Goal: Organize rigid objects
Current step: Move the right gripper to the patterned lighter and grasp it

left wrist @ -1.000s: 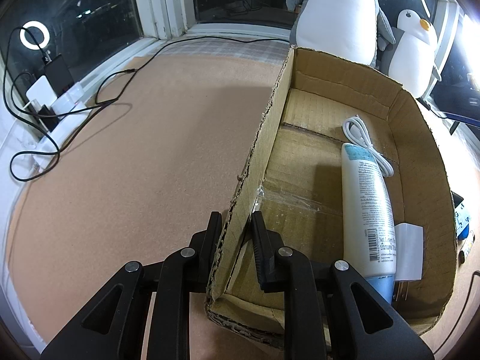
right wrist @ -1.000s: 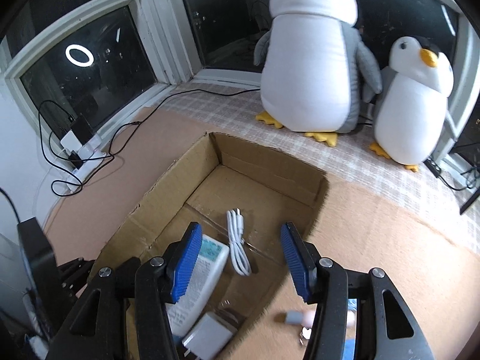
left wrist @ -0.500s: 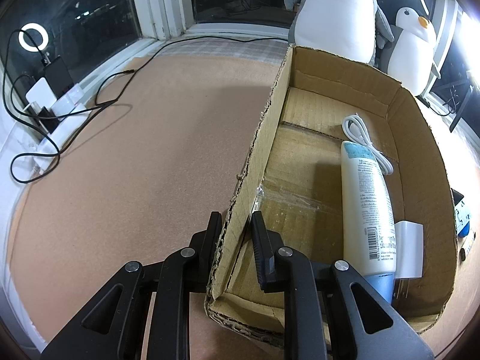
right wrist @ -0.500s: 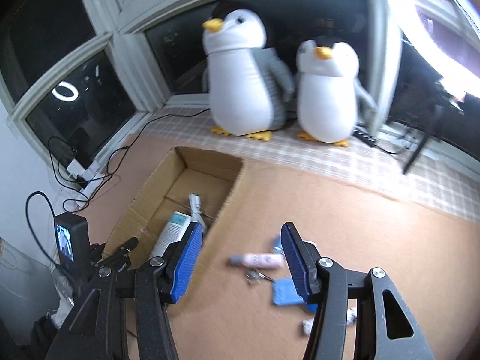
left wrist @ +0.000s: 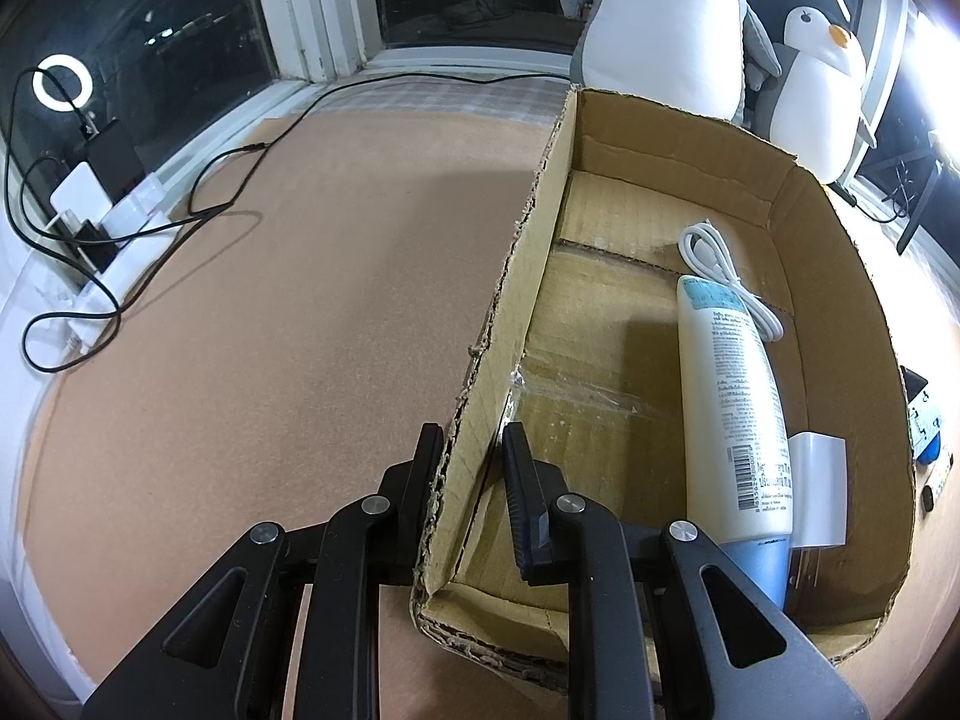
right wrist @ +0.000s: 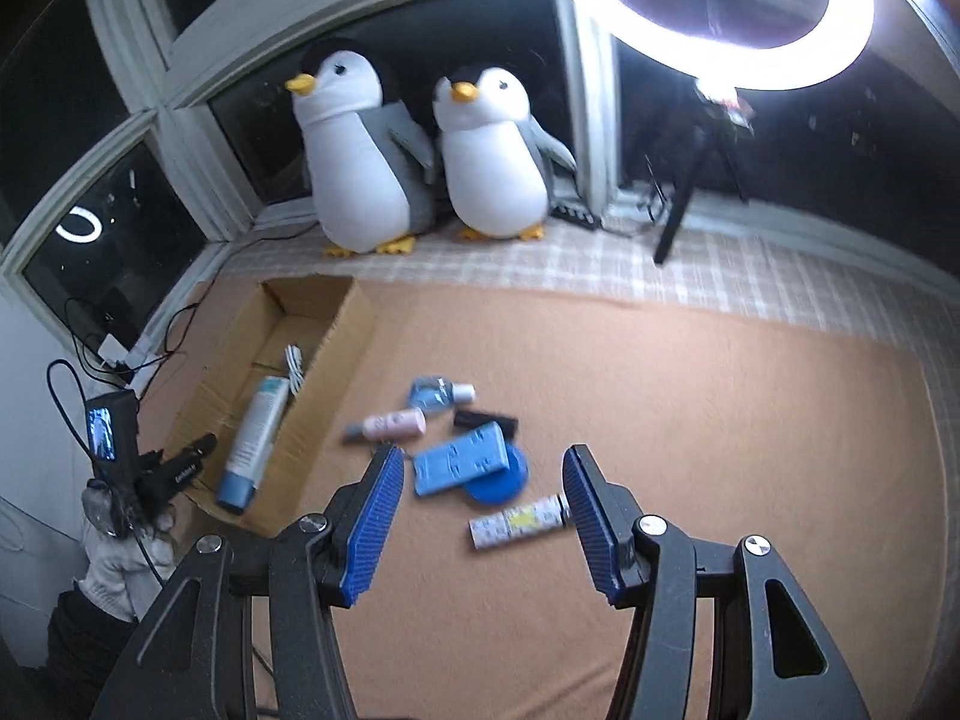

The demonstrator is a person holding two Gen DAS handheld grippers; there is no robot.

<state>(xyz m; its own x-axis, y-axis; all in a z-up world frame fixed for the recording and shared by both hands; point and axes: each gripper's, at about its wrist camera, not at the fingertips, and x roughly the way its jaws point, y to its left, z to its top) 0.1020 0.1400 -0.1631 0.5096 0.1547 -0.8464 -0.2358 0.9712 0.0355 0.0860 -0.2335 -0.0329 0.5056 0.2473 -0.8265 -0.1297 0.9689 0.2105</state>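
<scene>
While clamped on the left wall of the box (left wrist: 840,276), left gripper (left wrist: 471,450). Inside by the right wall: tube (left wrist: 735,396), cable (left wrist: 714,258), charger (left wrist: 819,492). Right gripper (right wrist: 480,498) wide, above case (right wrist: 459,465), bottles (right wrist: 519,522) near mat middle.

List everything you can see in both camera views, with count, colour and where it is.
cardboard box: 1, brown, on the mat, left side
tube: 1, white with blue cap, in the box
cable: 1, white, in the box
charger: 1, white, in the box beside the tube
small bottles: 3 on the mat; pink, clear blue, white patterned
blue case: 1, on a blue disc
black item: 1, on the mat
plush penguins: 2, by the window
ring light: 1, white, upper right
left gripper: black, clamped on the box wall
right gripper: blue pads, open above the mat
</scene>
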